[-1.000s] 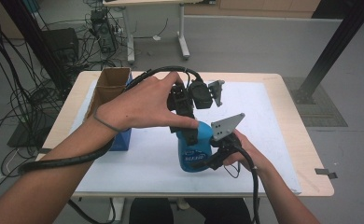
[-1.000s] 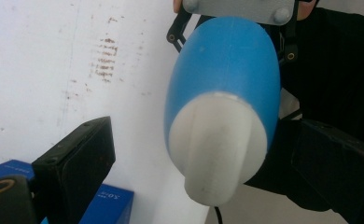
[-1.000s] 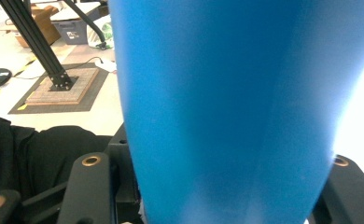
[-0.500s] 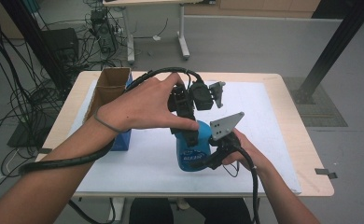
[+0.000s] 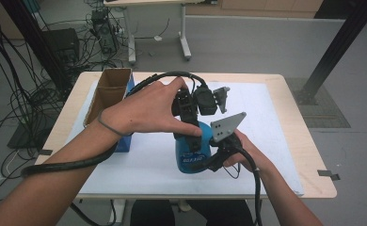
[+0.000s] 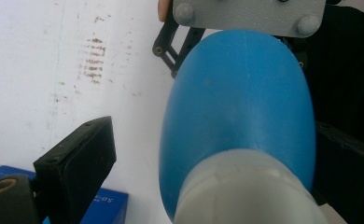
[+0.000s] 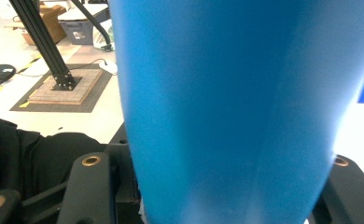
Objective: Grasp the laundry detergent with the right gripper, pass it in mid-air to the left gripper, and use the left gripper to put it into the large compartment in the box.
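R gripper (image 5: 205, 157) clamps blue bottle (image 5: 191, 153) | L gripper (image 5: 193, 136) over cap (jaws apart)

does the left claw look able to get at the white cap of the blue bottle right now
Probably yes. The left claw hangs right over the blue bottle, its open jaws either side of the white cap, nothing between. The right claw clamps the bottle's body lower down.

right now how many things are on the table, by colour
blue: 2 (blue bottle, blue box)
brown: 1 (cardboard box)
white: 1 (white mat)
total: 4
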The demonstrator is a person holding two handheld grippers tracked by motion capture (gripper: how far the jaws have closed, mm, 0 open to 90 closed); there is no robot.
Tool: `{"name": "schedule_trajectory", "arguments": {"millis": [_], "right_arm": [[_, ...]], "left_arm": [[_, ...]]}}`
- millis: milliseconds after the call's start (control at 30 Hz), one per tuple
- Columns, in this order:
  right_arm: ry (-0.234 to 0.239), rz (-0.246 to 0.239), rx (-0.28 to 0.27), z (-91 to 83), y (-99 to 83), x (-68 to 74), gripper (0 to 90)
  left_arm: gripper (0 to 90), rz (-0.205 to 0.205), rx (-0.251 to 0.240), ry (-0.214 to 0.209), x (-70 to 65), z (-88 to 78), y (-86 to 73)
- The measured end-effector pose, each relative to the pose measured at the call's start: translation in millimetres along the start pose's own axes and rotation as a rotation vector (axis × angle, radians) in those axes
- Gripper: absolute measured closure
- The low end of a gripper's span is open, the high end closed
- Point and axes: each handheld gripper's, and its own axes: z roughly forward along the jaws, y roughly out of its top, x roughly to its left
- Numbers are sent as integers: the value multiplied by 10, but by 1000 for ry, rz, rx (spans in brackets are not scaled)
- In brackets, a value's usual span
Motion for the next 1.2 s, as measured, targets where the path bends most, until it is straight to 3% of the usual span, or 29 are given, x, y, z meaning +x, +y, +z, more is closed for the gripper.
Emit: {"name": "schedule_trajectory", "arguments": {"millis": [767, 1200], "right_arm": [[1, -9, -2, -5, 25, 8, 407], [-4, 0, -5, -8, 11, -2, 407]], "left_arm": [[123, 12, 13, -6, -17, 1, 32], [263, 15, 24, -6, -19, 5, 36]]}}
